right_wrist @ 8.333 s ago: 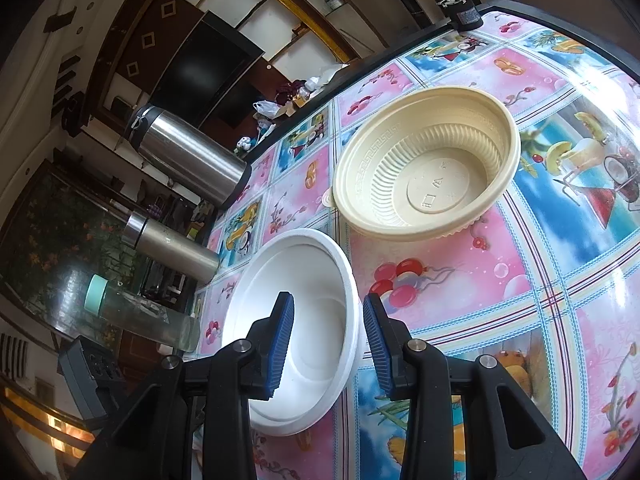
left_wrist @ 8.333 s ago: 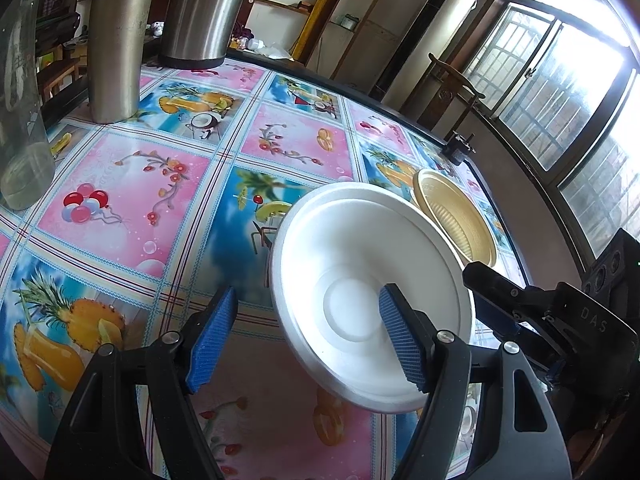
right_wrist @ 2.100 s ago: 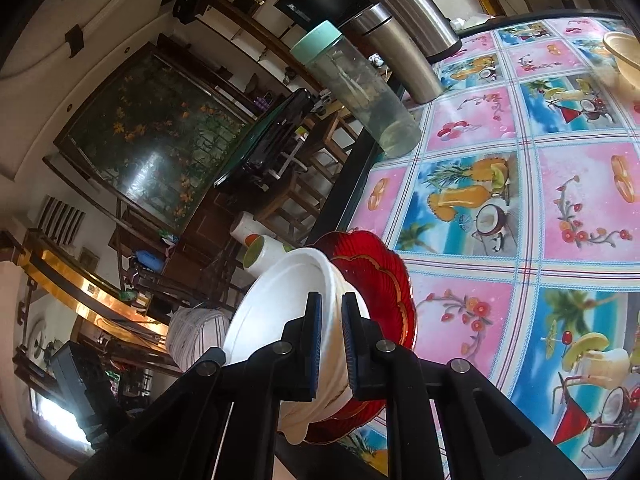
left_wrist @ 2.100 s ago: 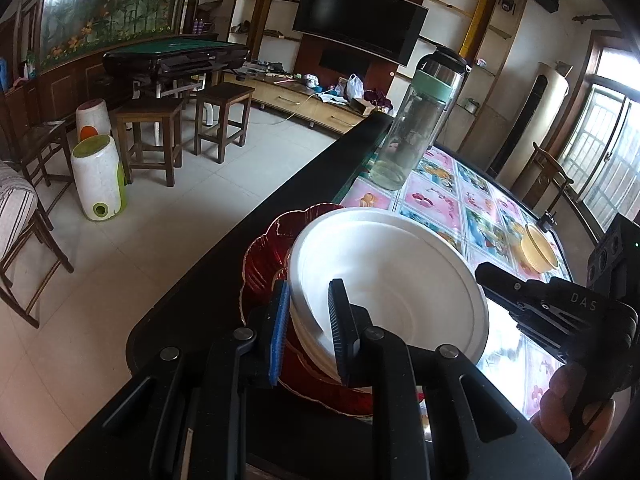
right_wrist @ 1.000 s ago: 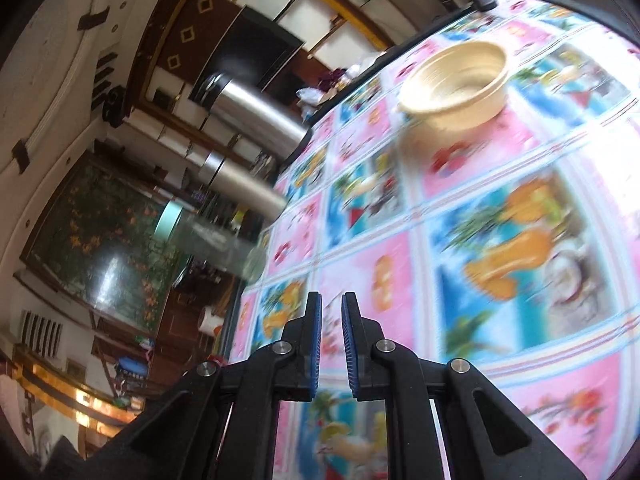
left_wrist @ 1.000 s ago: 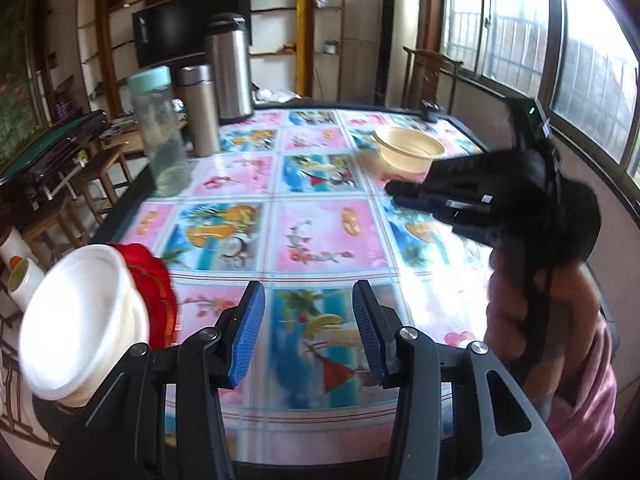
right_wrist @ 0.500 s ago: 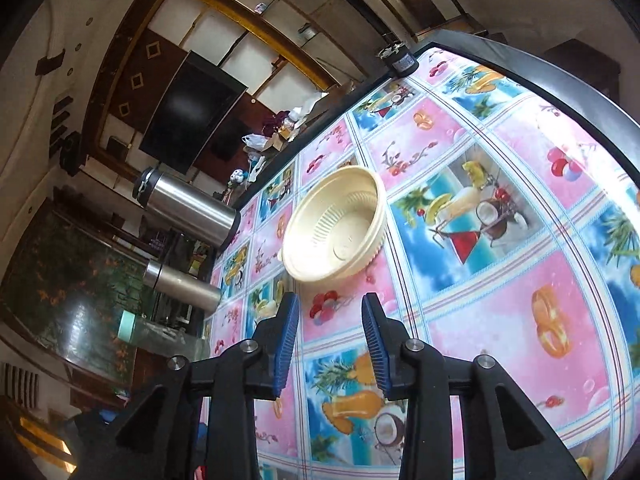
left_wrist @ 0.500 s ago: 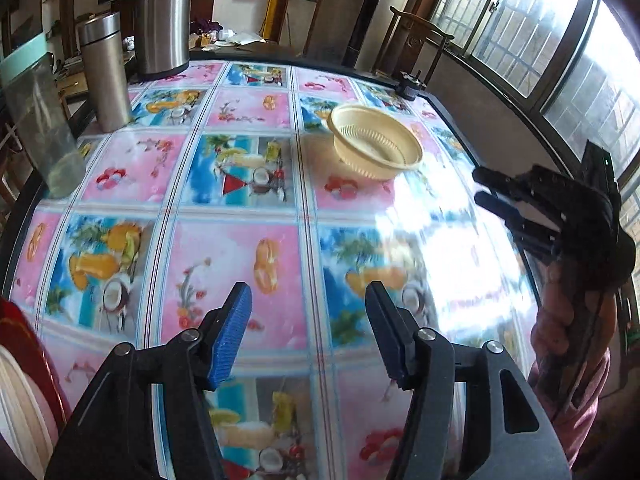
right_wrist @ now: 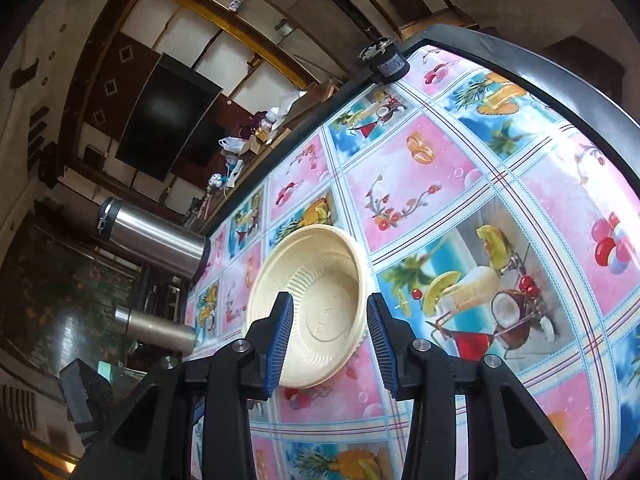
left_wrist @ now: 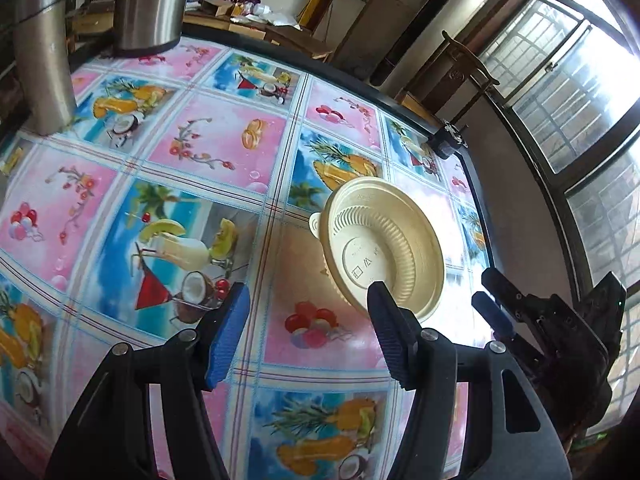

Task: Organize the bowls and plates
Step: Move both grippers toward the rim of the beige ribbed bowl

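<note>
Far left, left wrist view: a slim steel flask point(left_wrist: 42, 68) stands on the tablecloth point(left_wrist: 208, 140), with a wider steel thermos point(left_wrist: 150, 4) behind it near the table's far edge.

My left gripper point(left_wrist: 306, 330): wide open and holding nothing. Its blue-padded fingers point(left_wrist: 228, 334) hover over the fruit-and-drinks cloth; the right-hand finger overlaps the near rim of the bowl in this view, and I cannot tell whether it touches.

Cream bowl point(left_wrist: 386, 248): it sits upright on the cloth toward the right side of the table, on a pink square near the window-side edge. Its ribbed inside is empty, and a small tab sticks out of the rim on the left.

Table edge: a small dark round object point(left_wrist: 446, 142) sits at the black border beyond the bowl.

Right of the left wrist view: my right gripper point(left_wrist: 494, 300) shows from the side, close to the bowl's right, its two dark fingers parted.

Right wrist view, left side: the thermos point(right_wrist: 154, 242) and flask point(right_wrist: 156, 330) appear lying sideways because of the camera's tilt.

My right gripper, own view point(right_wrist: 328, 332): open, gripping nothing. The bowl's point(right_wrist: 308, 308) near right rim lies between the two blue pads point(right_wrist: 280, 334), with a gap on both sides.

Right of that: bare patterned cloth reaching the table's black rim point(right_wrist: 560, 96).
</note>
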Demonstrator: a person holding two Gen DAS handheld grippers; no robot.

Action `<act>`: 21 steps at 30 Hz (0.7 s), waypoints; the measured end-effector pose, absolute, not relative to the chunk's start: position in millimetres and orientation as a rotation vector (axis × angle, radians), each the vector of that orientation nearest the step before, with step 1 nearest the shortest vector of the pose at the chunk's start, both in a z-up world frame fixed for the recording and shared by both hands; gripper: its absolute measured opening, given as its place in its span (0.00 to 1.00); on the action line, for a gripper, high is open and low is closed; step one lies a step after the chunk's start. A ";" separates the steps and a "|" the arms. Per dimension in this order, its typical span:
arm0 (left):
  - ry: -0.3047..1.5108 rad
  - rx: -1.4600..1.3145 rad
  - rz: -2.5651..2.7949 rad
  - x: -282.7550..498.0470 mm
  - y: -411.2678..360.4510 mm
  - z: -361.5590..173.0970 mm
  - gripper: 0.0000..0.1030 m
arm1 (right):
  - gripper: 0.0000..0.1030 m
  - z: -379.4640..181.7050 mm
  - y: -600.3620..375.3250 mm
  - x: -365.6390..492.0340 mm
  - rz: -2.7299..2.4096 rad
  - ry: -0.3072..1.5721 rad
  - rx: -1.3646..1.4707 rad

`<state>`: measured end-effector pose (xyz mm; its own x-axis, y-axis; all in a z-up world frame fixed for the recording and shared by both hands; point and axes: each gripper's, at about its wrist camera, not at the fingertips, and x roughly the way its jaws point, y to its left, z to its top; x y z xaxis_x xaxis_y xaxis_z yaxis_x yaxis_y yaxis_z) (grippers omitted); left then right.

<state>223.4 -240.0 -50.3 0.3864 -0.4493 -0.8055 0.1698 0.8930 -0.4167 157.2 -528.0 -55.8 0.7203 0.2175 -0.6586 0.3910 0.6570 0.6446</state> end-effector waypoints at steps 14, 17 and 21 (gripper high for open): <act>1.131 -0.525 -0.436 245.4 -258.1 -76.7 0.58 | 0.40 -72.3 -527.5 171.4 -0.099 0.808 0.870; 1.111 -0.543 -0.442 245.8 -265.3 -78.0 0.58 | 0.40 -76.3 -528.3 172.7 -0.106 0.815 0.869; 1.068 -0.527 -0.466 245.2 -271.7 -80.3 0.58 | 0.40 -78.8 -532.0 172.0 -0.117 0.795 0.871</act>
<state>245.2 -271.7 -80.3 0.4083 -0.5942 -0.6929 0.1041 0.7844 -0.6114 172.0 -532.0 -78.8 0.7135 0.2164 -0.6664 0.3986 0.6568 0.6400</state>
